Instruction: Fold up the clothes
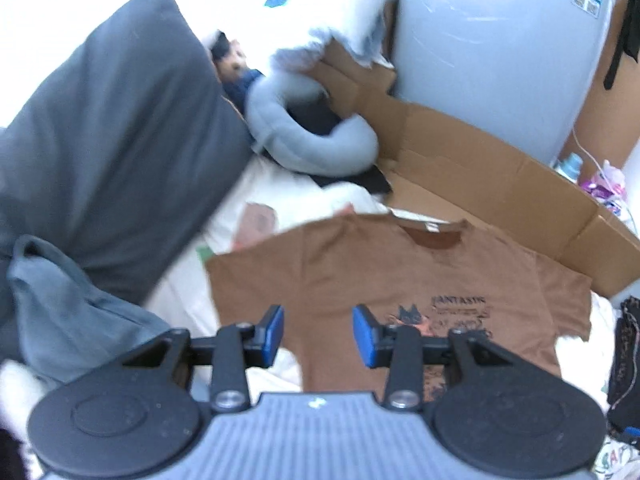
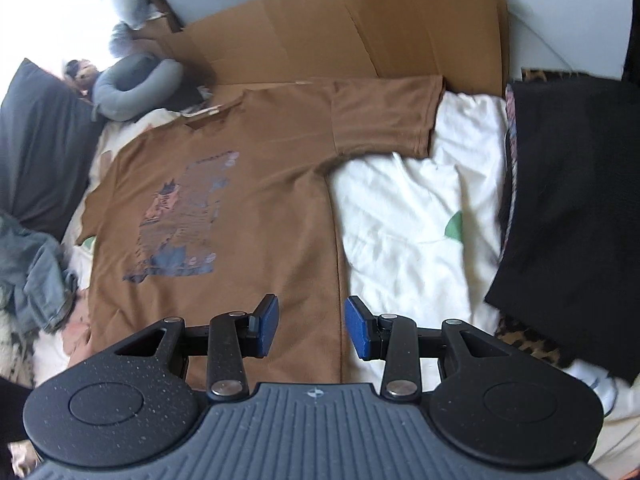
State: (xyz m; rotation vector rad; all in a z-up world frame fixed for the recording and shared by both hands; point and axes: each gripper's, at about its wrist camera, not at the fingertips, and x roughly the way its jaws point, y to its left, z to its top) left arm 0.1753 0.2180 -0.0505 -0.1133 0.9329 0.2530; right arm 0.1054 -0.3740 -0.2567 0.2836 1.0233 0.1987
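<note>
A brown T-shirt with a dark print on its chest lies spread face up on white bedding. In the right wrist view the same brown T-shirt shows one short sleeve stretched out to the right. My left gripper hovers open over the shirt's left side, nothing between its blue pads. My right gripper is open too, above the shirt's right side seam near the hem.
A dark grey pillow and a grey neck pillow lie at the head of the bed. Flattened cardboard lines the far side. Black clothes are stacked on the right, a grey-blue garment is crumpled on the left.
</note>
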